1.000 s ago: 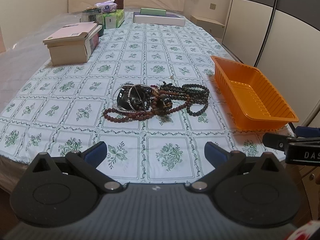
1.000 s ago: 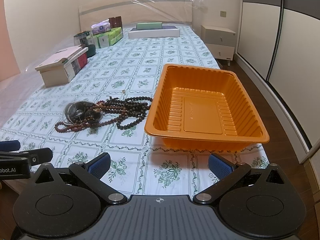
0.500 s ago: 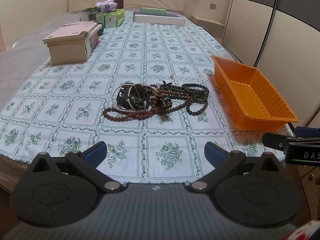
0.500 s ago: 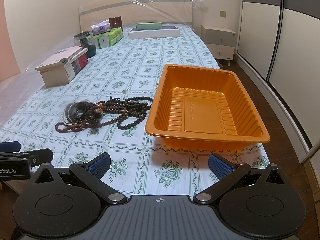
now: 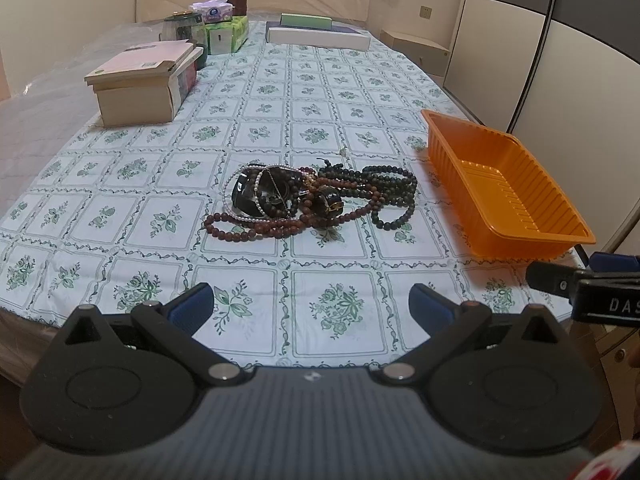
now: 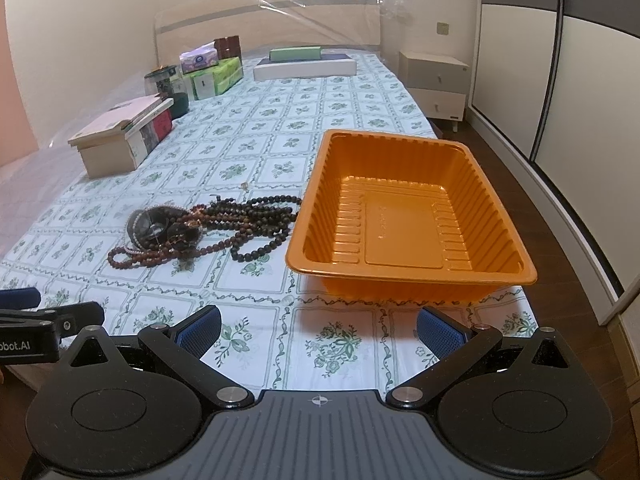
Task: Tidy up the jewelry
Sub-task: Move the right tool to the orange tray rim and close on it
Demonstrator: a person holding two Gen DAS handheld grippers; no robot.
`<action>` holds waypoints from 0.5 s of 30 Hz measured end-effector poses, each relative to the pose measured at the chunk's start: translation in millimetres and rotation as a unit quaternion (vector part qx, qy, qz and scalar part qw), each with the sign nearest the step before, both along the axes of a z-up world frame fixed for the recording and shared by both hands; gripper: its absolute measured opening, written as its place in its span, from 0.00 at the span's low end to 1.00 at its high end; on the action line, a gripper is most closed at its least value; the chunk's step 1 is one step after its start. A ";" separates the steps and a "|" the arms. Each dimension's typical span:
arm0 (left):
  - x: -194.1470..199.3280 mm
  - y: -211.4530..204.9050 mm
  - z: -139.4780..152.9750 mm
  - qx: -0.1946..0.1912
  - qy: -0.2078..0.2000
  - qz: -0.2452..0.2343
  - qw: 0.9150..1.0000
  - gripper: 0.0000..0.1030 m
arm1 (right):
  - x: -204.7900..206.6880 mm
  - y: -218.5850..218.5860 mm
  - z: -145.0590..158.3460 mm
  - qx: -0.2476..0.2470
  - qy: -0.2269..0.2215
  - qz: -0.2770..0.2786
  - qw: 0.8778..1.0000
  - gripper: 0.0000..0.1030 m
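A tangled pile of bead necklaces and bracelets (image 5: 312, 200) (image 6: 208, 230), brown, dark green, black and pearl, lies on the floral cloth. To its right stands an empty orange plastic tray (image 5: 504, 192) (image 6: 404, 216). My left gripper (image 5: 312, 306) hovers open over the near edge of the cloth, well short of the pile. Facing the tray's near rim, my right gripper (image 6: 320, 330) is open with nothing between its fingers. Each gripper shows at the other view's edge: the right gripper (image 5: 584, 284) and the left gripper (image 6: 44, 316).
The floral cloth (image 5: 280, 92) covers a bed. A beige box with a book (image 5: 140, 84), tissue packs (image 5: 224, 24), a jar (image 5: 180, 32) and flat boxes (image 5: 316, 36) stand at the far end. A nightstand (image 6: 436, 80) and wardrobe doors (image 6: 560, 100) are to the right.
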State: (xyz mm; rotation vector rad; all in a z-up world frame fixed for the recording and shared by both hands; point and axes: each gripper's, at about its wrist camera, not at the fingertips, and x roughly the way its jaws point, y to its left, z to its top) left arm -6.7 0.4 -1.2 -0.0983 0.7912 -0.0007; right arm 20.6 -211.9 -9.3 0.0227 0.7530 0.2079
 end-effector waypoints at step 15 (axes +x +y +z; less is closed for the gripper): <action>34.5 15.6 -9.3 -0.069 0.008 -0.002 0.998 1.00 | 37.4 -91.4 1.0 0.057 -0.026 -0.111 0.992 1.00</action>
